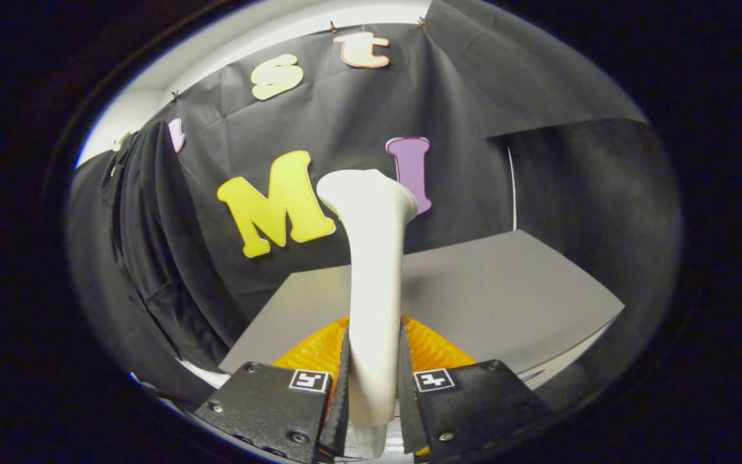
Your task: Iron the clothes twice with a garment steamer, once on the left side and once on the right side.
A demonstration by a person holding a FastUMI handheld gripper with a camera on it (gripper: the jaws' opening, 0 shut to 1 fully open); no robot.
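A white garment steamer (pixel 374 270) stands upright between my fingers, its flared head (pixel 368 190) rising beyond them toward the booth wall. My gripper (pixel 373 380) is shut on the steamer's handle, both fingers pressing its sides. A dark garment (pixel 145 245) hangs to the left of the steamer, in front of the wall; its folds run down past the table's left side. The steamer head is apart from the garment, to its right.
A grey table (pixel 487 303) lies beyond the fingers, its right corner jutting out. Black cloth walls close the booth behind and to the right.
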